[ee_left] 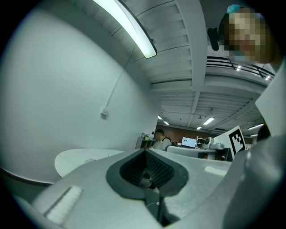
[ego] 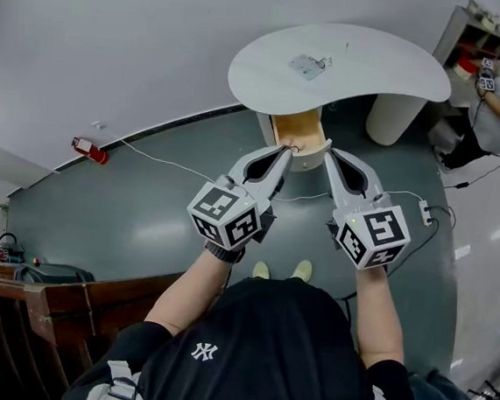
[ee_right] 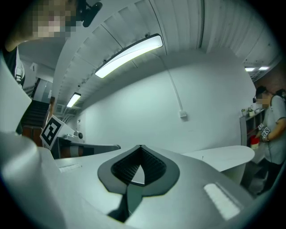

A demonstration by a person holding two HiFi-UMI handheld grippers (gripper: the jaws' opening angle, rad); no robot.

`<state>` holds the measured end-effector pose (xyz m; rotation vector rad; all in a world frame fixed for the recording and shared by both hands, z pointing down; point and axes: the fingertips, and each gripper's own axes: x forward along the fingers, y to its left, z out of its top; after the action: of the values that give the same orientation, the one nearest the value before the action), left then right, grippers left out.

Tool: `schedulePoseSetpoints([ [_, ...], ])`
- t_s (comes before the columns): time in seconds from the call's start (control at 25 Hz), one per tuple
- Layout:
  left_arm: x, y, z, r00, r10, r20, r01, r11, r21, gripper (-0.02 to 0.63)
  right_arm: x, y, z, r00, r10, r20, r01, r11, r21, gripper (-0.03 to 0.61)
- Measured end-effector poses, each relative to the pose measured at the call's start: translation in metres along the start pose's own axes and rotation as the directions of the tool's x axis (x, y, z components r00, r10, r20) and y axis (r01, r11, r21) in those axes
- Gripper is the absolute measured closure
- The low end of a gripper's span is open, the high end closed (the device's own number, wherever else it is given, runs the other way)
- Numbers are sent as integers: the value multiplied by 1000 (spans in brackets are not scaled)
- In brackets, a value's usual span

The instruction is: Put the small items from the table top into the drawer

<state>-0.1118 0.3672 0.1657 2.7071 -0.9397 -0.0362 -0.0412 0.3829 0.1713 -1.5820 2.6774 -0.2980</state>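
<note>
Jaws pressed together on left gripper and right gripper, small item well beyond

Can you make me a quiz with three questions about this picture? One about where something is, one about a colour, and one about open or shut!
1. Where is the small flat item?
A on the table top
B inside a bag
C on a chair

2. What colour is the table top?
A red
B white
C black

3. The drawer under the table is
A pulled open
B pushed shut
C upside down

Answers:
1 A, it lies on the table top.
2 B, the top is plain white.
3 A, its wooden inside shows.
</note>
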Motion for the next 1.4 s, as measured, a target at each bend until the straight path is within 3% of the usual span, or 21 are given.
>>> schedulePoseSetpoints([
  [0.24,18,5,9,1000,8,0,-8,1000,23,613,-5,-24,16,999,-13,52,10,999,46,555],
  [0.8,52,6,2,999,45,-5,-45,999,18,613,-16,-77,11,996,-31,88,20,992,128,555],
  [1.4,141,77,-7,1000,1,-20,-1,1000,-5,613,68,-135,-4,998,-61,13,59,993,106,555],
])
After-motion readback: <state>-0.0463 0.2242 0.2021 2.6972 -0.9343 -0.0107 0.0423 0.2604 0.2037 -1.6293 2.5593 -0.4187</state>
